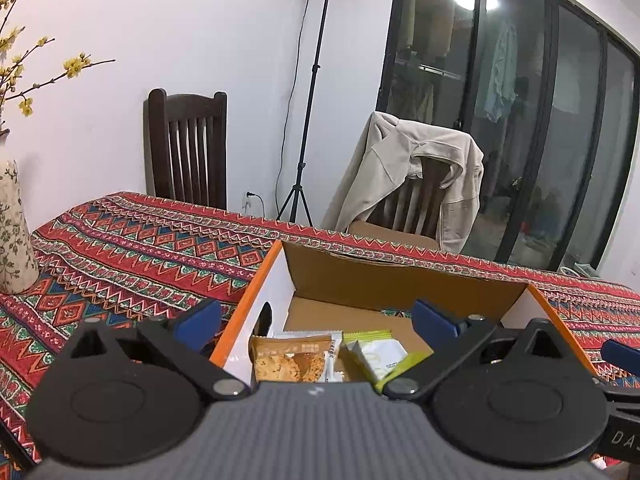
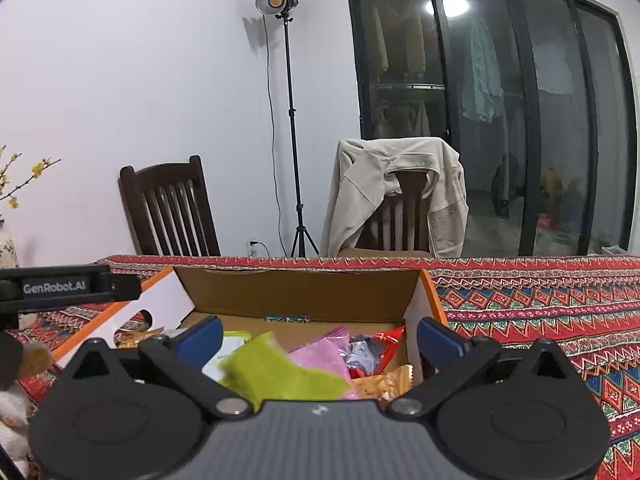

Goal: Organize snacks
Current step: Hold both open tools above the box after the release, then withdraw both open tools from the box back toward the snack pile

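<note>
- The left gripper (image 1: 318,318) is held over the near left part of the cardboard box (image 1: 400,276); its blue-padded fingers (image 1: 200,320) are spread wide, and nothing is pinched between them.
- Below the left gripper, a brown biscuit packet (image 1: 290,360) and a white-and-green packet (image 1: 380,354) are seen lying side by side on the box floor.
- The right gripper (image 2: 320,340) is held over the near right part of the same box (image 2: 300,288); its fingers (image 2: 438,340) are likewise spread, and no pad is pressed on anything.
- Between and below the right fingers, a yellow-green packet (image 2: 280,368) appears blurred. Whether it is resting on the pile cannot be told.
- Beside it, a pink packet (image 2: 324,354), a red wrapper (image 2: 386,342) and a golden wrapper (image 2: 380,386) are heaped against the box's right wall.
- The box has orange outer edges and stands on a table covered with a red patterned cloth (image 2: 540,300).
- Behind the table, two dark wooden chairs are placed; a beige jacket (image 2: 400,188) is draped over the right one, and a lamp on a tripod (image 2: 294,120) stands between them.
- A floral vase (image 1: 12,232) with yellow-blossomed twigs stands at the table's left end.
</note>
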Available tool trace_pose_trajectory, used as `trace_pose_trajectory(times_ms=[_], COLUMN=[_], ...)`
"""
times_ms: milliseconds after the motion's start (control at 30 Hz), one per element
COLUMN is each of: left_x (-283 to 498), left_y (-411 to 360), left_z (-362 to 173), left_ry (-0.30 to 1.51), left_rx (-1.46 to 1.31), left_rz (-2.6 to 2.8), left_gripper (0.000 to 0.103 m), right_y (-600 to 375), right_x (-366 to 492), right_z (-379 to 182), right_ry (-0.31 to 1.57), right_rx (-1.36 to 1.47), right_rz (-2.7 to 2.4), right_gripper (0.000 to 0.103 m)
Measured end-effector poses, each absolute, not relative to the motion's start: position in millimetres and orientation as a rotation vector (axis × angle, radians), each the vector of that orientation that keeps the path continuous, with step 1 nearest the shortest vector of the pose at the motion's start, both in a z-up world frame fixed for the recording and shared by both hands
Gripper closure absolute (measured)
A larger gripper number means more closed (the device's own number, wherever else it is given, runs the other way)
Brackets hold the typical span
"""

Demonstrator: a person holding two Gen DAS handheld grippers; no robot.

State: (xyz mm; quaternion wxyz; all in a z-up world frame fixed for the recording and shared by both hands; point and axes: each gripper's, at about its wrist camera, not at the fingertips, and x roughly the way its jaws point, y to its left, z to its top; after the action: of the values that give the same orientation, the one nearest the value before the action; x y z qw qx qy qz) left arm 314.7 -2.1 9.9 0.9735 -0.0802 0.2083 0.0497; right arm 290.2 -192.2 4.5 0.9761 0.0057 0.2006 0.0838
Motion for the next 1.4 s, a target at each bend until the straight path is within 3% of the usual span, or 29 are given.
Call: trace_pose_trajectory(times_ms=[933,1400], left_x=[308.9,260.3], left_y=[-3.2,-2.0], left_z=[-1.0,35.3], left_ry=[0.449,0.381], left_rx=[-0.166,-0.180], left_rz=[0.088,0.068], left_gripper=[0.000,0.000], right_y=[-200.1,-209.1], right_x=[294.4,243.9], right_z=[-0.2,19.2], right_ry=[0.432,0.362], right_rx=[0.071,0.085], right_rz=[0.158,0.138], right_gripper=[0.000,0.000])
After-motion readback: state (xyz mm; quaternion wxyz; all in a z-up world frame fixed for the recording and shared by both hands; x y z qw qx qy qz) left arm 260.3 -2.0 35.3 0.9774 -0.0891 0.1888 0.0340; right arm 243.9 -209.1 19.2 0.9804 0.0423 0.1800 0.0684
